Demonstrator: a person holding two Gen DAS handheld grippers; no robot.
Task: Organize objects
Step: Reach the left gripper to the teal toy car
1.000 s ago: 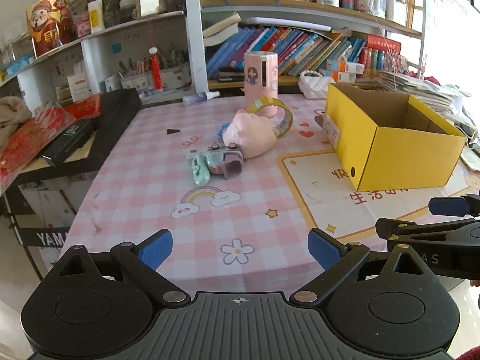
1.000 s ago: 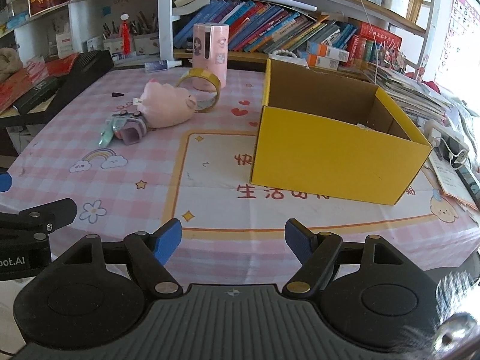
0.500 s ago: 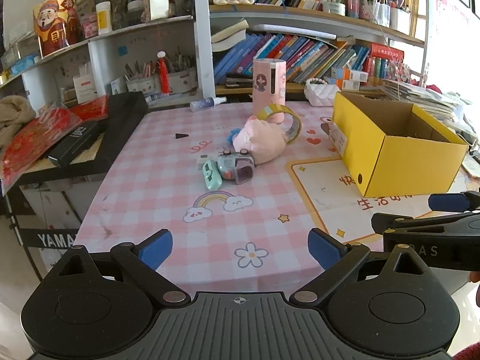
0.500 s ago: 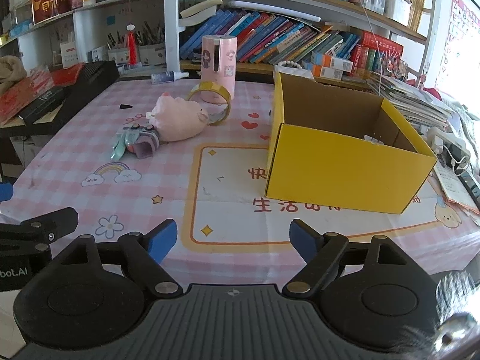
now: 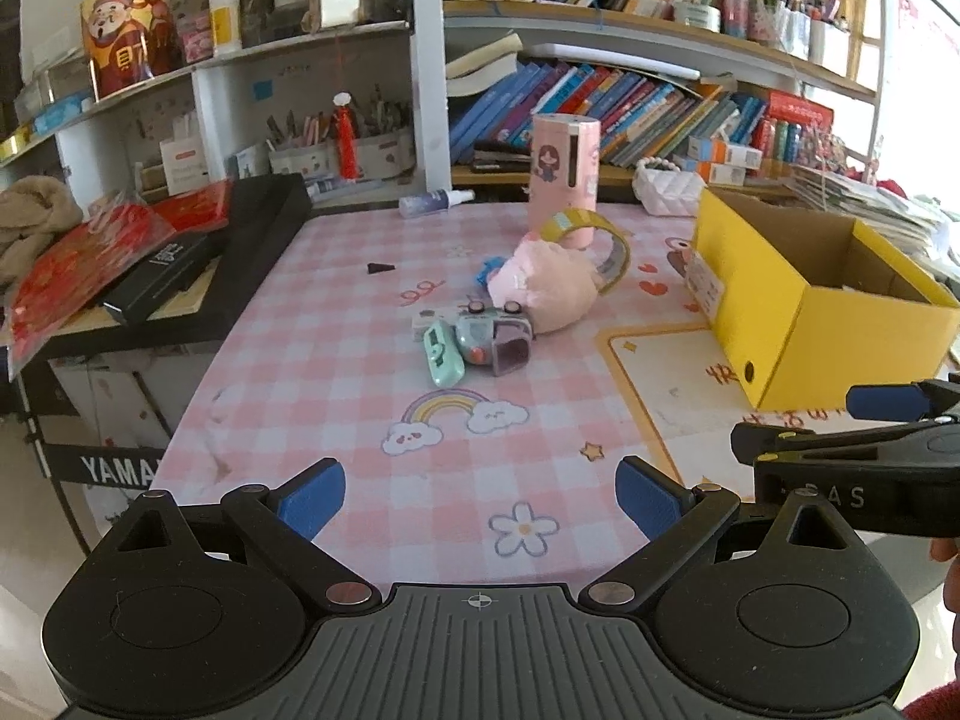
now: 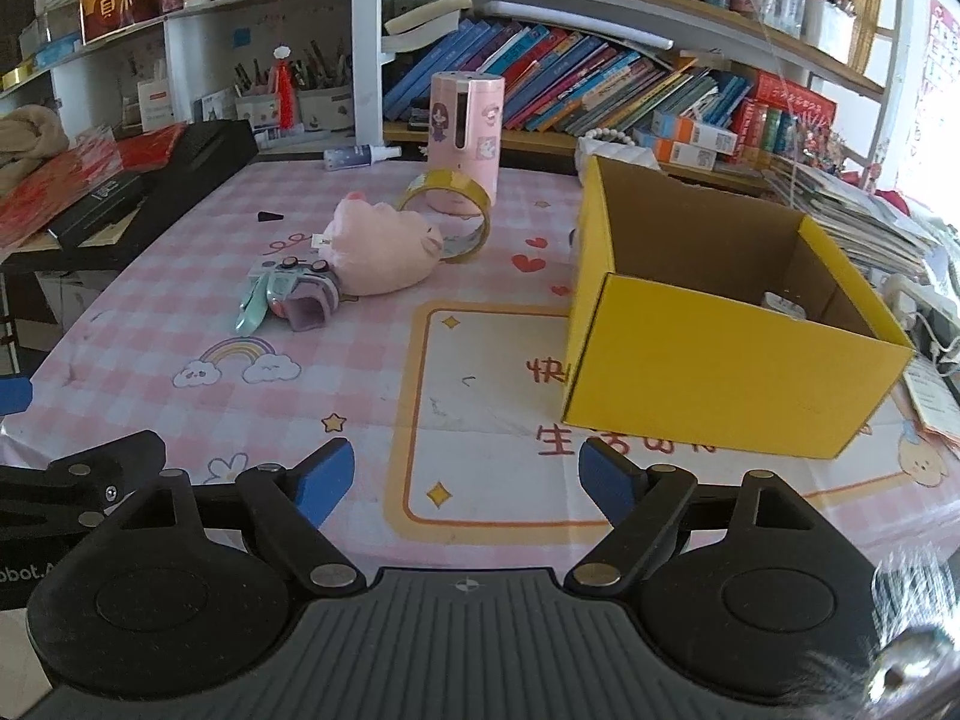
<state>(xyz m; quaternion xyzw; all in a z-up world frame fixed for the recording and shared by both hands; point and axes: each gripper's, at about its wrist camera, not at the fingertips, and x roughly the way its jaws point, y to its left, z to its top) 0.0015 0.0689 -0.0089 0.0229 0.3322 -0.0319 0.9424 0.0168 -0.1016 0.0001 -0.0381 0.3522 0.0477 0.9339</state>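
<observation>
Near the middle of the left wrist view, a small cluster of objects lies on the pink checked surface [image 5: 336,372]: a mint-green toy [image 5: 443,355] with its long axis running from upper left to lower right, touching a grey and purple toy camera [image 5: 495,339] whose lens hood opens toward the lower edge of the frame. Just behind them a pink plush [image 5: 549,294] lies on its side, its long axis running left to right, and a roll of yellow tape [image 5: 594,243] stands on edge leaning against it. Behind the tape a pink cylinder [image 5: 564,171] stands upright. To the right, well apart from the cluster, an open yellow box [image 6: 720,360] sits with its opening upward; something small and pale lies in its far corner, too small to tell. Low in the left wrist view the left claw [image 5: 480,498] hangs over the near edge of the surface, tilted downward, blue pads spread wide with nothing between them. In its own view the right claw [image 6: 465,477] is likewise spread and empty, angled down toward the printed mat in front of the box. Each claw shows at the side edge of the other's view.
</observation>
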